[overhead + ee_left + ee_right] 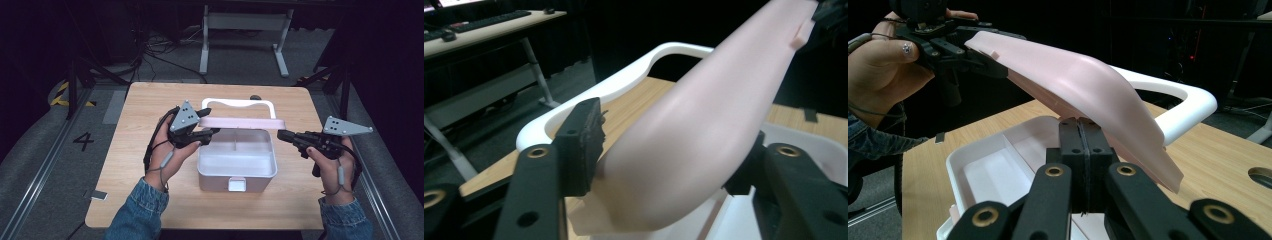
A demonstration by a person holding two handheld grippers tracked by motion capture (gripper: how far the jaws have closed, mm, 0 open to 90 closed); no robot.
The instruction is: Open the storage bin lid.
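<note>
Pale pink plastic lid (240, 122) of the white plastic storage box (237, 172) is up on its hinge, standing roughly half open over the back edge of the box, with the white carry handle (239, 103) just behind it. Left gripper (207, 131) sits at the lid's left end: in the left gripper view the lid's edge runs between the two black jaws, the left pad (585, 145) against one face and the other jaw against the opposite face, so I read it as clamped on the lid, though the far contact is partly hidden. Right gripper (281, 135) hangs off the box's right side, jaws pressed together on nothing; in the right gripper view its closed tips (1081, 165) point at the lid's underside near the right end, close but apart from it. Key geometry: the lid's long axis runs left to right across the wooden table (150, 200), parallel to the box's rear wall, and the left jaws bite it across that axis at the end, so any swing pivots about the hinge line. Left hand (172, 155) is the one on the part; the right is nearer the free right end. My guess is the next move swings the lid on that hinge, with the left doing the work.
</note>
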